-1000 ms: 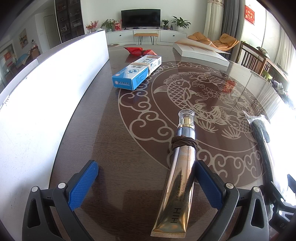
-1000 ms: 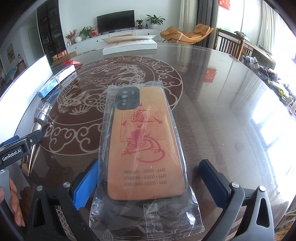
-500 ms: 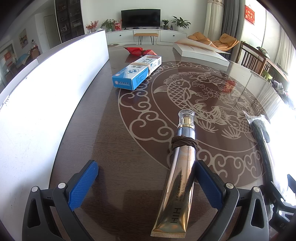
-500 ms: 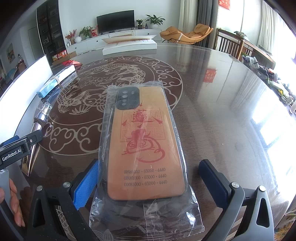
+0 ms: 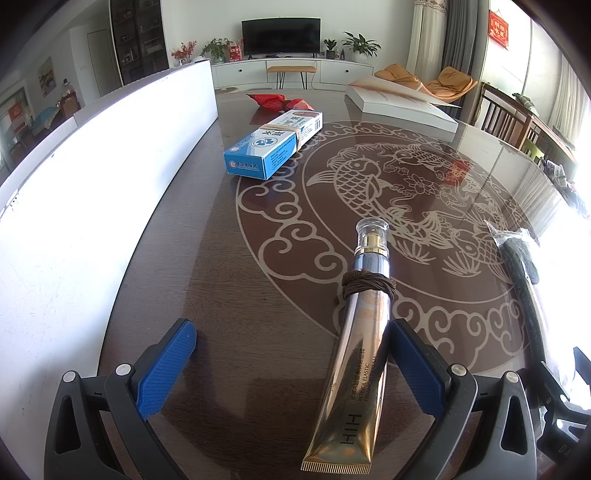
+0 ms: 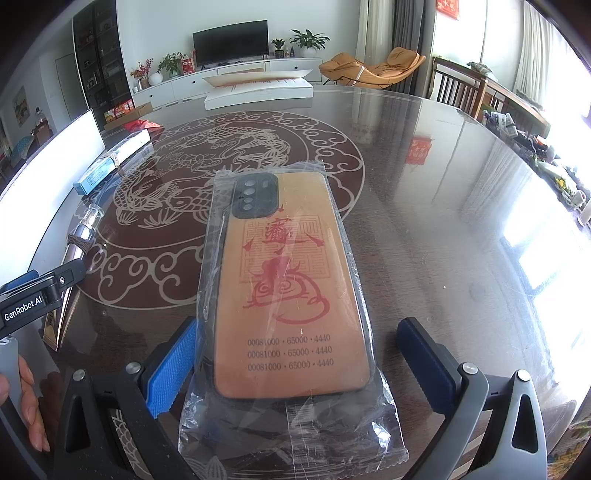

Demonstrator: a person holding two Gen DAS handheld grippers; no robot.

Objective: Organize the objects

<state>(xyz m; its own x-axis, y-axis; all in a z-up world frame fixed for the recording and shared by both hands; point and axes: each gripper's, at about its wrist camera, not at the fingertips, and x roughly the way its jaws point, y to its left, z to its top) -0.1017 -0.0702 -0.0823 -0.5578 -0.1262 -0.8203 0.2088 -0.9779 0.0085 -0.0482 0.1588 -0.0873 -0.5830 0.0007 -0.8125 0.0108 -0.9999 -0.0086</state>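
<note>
Your left claw [image 5: 291, 363] is spread around a glossy gold tube [image 5: 354, 373]; your right claw [image 6: 299, 365] is spread around a plastic-bagged orange phone case [image 6: 291, 295] on the glassy bench [image 6: 443, 221].

Both views are wrist fisheyes, low over the table [image 5: 229, 280], looking forward along their own fingers toward the TV wall. Left view sits close behind the gold tube [image 5: 354, 373], white board [image 5: 92, 206] along its left edge. Right view sits close behind the bagged phone case [image 6: 288, 295], further right on the table. Shared: fish medallion [image 5: 373, 184] [image 6: 221, 147], blue box [image 5: 273, 147] [image 6: 99, 173], white flat box [image 5: 399, 107] [image 6: 258, 88], TV [image 5: 280, 35] [image 6: 229, 40]. Right view catches the tube [image 6: 79, 236] and left gripper body at its left edge; left view catches the case edge [image 5: 521, 273] at right.
</note>
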